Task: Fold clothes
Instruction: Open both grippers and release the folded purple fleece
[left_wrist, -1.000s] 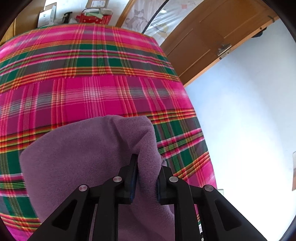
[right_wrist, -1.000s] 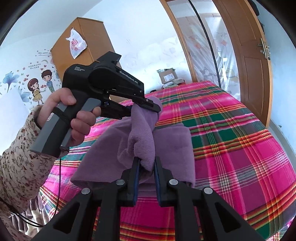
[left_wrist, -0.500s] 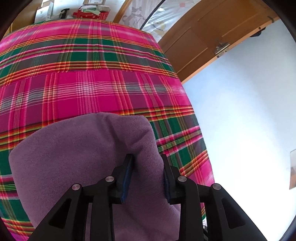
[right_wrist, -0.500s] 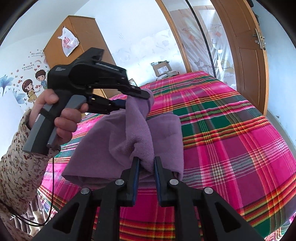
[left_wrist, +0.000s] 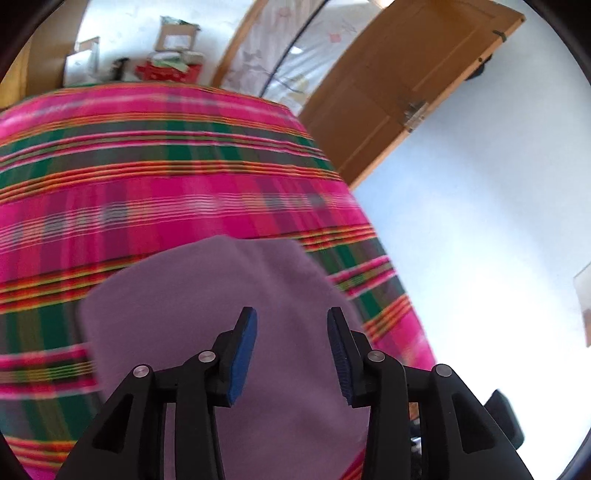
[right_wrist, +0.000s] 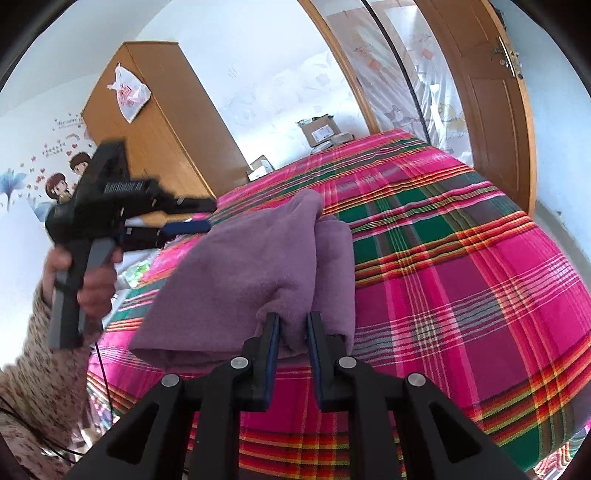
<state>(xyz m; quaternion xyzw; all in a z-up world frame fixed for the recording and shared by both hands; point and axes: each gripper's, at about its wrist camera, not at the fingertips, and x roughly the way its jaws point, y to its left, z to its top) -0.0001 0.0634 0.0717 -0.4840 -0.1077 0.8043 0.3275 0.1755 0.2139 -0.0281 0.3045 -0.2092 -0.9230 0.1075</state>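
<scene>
Plaid bedding in pink, green and orange covers the bed (right_wrist: 461, 258), which fills the middle and right of the right wrist view; its right and lower edges curve down to pale floor. Behind it stand a wooden wardrobe (right_wrist: 159, 122) at upper left, with a white plastic bag (right_wrist: 129, 92) hanging on it, and a wooden door (right_wrist: 491, 96) at upper right. The bag's red print is too small to read. Cartoon stickers on the left wall carry small lettering that cannot be read. Cardboard boxes (right_wrist: 321, 129) sit beyond the bed's far end.

A purple garment (right_wrist: 251, 273) lies on the bed left of centre, its long axis running from the lower middle of the frame up toward the boxes, its folded bulk rising to a peak at the far end. The right claw (right_wrist: 291, 325) is clenched on a bunched fold at the garment's near edge. The plaid to the right of the garment lies bare and wide.

The left claw (right_wrist: 207, 212), held by a hand (right_wrist: 92, 280) in a floral sleeve at the left of the frame, is released: its fingers stand apart just beside the garment's left edge. From the left wrist view the left claw (left_wrist: 291, 317) gapes over the garment (left_wrist: 207, 295), blue pads (left_wrist: 243, 350) showing, gripping nothing. That view is blurred.
</scene>
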